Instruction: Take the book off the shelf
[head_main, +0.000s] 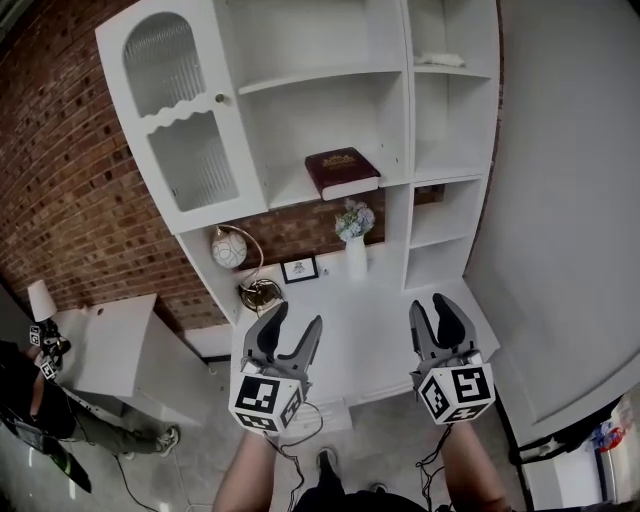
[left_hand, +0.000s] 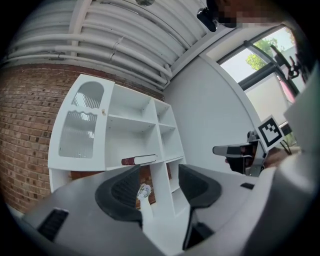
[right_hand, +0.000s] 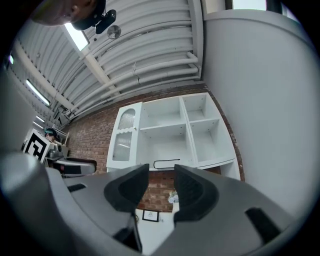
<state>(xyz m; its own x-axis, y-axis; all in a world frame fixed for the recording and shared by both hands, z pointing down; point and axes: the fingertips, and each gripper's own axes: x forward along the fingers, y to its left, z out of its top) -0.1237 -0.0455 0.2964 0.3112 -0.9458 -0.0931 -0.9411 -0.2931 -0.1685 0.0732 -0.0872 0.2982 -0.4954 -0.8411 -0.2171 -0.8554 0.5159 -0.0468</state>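
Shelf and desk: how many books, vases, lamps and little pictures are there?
Dark red hardcover book: 1
White vase of pale flowers: 1
White globe lamp, brass base: 1
Small black-framed picture: 1
Total: 4

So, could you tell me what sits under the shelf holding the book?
Below the book, on the white desk: a vase of flowers, a small framed picture and a round lamp. The left tongs and right tongs cover the desk's near edge.

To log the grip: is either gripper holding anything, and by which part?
Nothing is held: left gripper and right gripper stand open; the dark red hardcover book lies untouched.
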